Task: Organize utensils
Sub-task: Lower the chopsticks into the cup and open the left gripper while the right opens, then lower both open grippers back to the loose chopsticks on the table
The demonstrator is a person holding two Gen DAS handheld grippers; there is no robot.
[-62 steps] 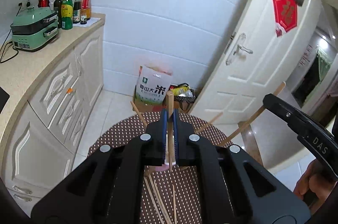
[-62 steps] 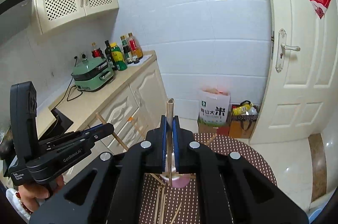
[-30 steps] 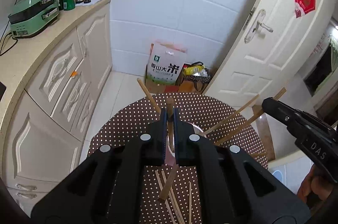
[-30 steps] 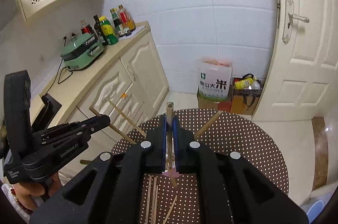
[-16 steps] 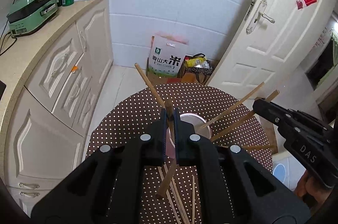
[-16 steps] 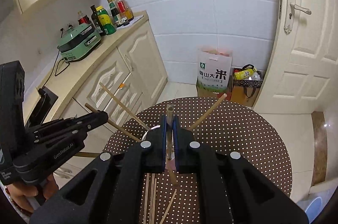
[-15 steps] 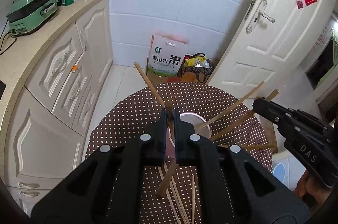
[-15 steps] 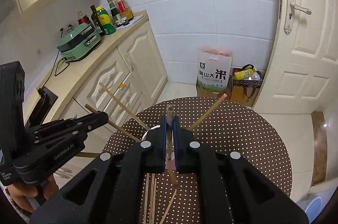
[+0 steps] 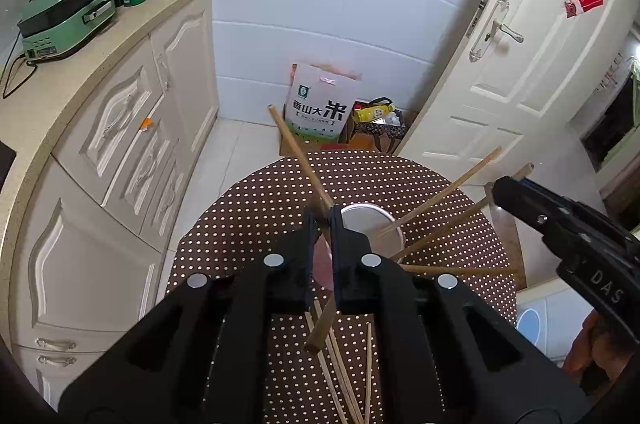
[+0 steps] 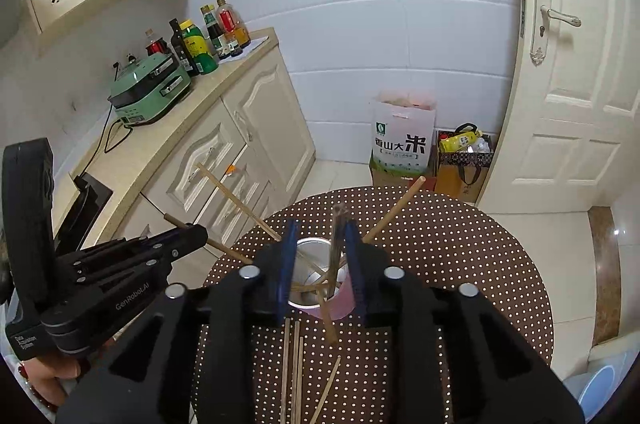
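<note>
A pink cup (image 9: 368, 228) stands on the round brown dotted table (image 9: 248, 220), with several wooden chopsticks leaning out of it. My left gripper (image 9: 322, 214) is shut on a chopstick (image 9: 320, 328) and hangs at the cup's near rim. The right wrist view shows the cup (image 10: 316, 276) between the spread fingers of my right gripper (image 10: 320, 236), which is open. A blurred chopstick (image 10: 336, 240) stands loose by its right finger, lower end in the cup. Loose chopsticks (image 10: 294, 364) lie on the table near me.
Cream cabinets (image 9: 120, 120) with a green cooker (image 9: 64, 16) and bottles run along the left. A rice bag (image 9: 320, 104) and a shopping bag stand on the floor by the white door (image 9: 520, 64). Each gripper shows in the other's view, at the left (image 10: 100, 272) and at the right (image 9: 568, 236).
My right gripper has opened and let go of its chopstick, which now drops into the cup. Both grippers have come lower over the cup. The left stays shut on its chopstick.
</note>
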